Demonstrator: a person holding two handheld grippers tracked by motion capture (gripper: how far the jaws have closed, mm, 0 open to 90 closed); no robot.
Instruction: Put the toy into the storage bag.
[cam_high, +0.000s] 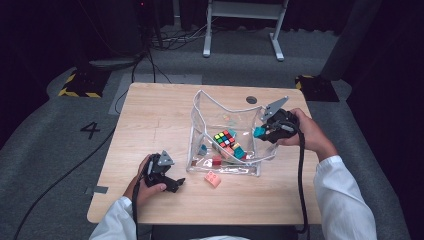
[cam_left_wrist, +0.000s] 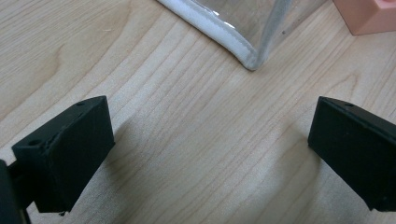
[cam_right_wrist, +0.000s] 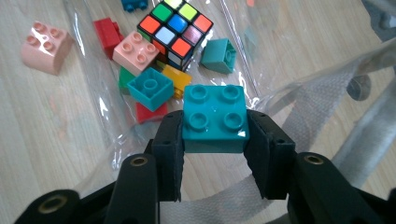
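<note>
While the right gripper (cam_right_wrist: 215, 154) hung over the right rim of the clear bag (cam_high: 197, 112), its two black jaws were pinched on a teal brick (cam_right_wrist: 215, 119), one pad pressed against each side of it and the four studs facing the camera. From the high view that brick (cam_high: 259, 132) sat just at the bag's right wall, above the table (cam_high: 155, 115), with the person's right hand (cam_high: 305, 132) wrapped around the gripper (cam_high: 267, 131) behind it.

Inside the bag lay a colour cube (cam_right_wrist: 175, 25) and several loose bricks: a pale pink one (cam_right_wrist: 135, 51) touching the cube's near-left side, a red one (cam_right_wrist: 108, 31) to the left of that, a second teal brick (cam_right_wrist: 150, 87) lying open side up just beyond the held one, a yellow one (cam_right_wrist: 176, 79) tucked beside it, and a smaller teal piece (cam_right_wrist: 219, 55) to the right of the cube. The bag's woven strap (cam_right_wrist: 322, 107) ran across the right of the right gripper view.

A pink brick (cam_high: 212, 178) rested on the bare wood outside the bag, just beside its near edge.

At the near left of the table, the left gripper (cam_high: 167, 180) rested low in the left hand (cam_high: 145, 182), well apart from the bag. Its jaws were spread wide with only wood grain between them, and the bag's white-edged corner (cam_left_wrist: 247, 56) lay a little beyond.
</note>
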